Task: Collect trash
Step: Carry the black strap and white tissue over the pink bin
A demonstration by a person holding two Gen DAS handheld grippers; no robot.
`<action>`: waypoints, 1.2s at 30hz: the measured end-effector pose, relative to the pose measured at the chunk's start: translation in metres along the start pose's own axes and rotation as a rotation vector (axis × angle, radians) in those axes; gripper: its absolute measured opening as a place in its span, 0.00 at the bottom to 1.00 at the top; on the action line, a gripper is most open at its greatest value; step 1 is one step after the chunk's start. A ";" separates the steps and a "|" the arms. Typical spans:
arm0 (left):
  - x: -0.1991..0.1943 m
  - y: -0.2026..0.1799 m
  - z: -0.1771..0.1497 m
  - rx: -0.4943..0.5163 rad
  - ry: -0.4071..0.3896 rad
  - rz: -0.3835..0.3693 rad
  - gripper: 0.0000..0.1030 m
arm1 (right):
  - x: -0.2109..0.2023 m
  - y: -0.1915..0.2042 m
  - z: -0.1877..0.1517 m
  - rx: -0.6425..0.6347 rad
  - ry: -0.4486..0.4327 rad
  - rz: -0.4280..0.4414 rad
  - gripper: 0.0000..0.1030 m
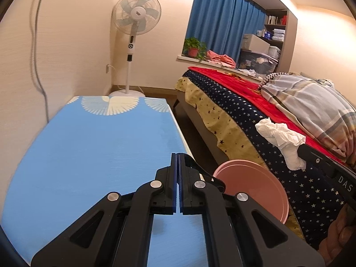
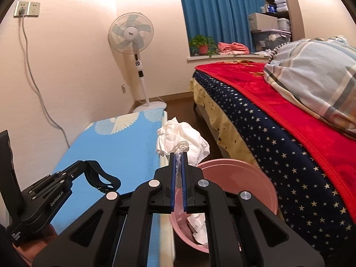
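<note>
Bedroom, blue table (image 2: 124,146) | right hand-held gripper (image 2: 178,155) clamps crumpled tissue (image 2: 182,136) above pink bin (image 2: 251,173) | left hand-held gripper (image 1: 177,156) closed, empty

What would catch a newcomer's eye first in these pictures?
The crumpled white tissue wad pinched in the right gripper, above the round pink plastic basin between table and bed. Then the bright red blanket on the bed and the white standing fan in the corner.

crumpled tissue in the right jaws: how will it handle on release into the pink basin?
The tissue is probably floppy: it bunches and droops above the right gripper, which pinches only a thin fold. Likely very light, so it may flutter or cling rather than drop cleanly. The pink basin already holds a similar wad.
</note>
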State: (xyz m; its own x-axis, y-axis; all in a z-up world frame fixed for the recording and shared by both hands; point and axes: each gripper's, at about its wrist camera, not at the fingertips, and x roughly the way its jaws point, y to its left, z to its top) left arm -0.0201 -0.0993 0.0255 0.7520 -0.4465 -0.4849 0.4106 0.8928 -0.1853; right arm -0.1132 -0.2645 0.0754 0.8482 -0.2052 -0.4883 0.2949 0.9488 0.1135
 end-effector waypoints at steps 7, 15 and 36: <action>0.017 -0.016 -0.002 0.009 0.013 -0.039 0.01 | 0.000 -0.016 0.000 0.019 -0.004 -0.050 0.05; 0.035 -0.038 -0.002 0.013 0.030 -0.107 0.01 | 0.003 -0.037 -0.002 0.063 0.000 -0.119 0.05; 0.079 -0.084 -0.022 0.052 0.107 -0.235 0.01 | 0.019 -0.071 -0.011 0.124 0.043 -0.233 0.05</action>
State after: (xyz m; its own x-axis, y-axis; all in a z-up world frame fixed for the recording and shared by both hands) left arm -0.0071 -0.2084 -0.0160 0.5749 -0.6301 -0.5219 0.5957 0.7596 -0.2610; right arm -0.1229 -0.3330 0.0484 0.7327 -0.4019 -0.5493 0.5339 0.8399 0.0977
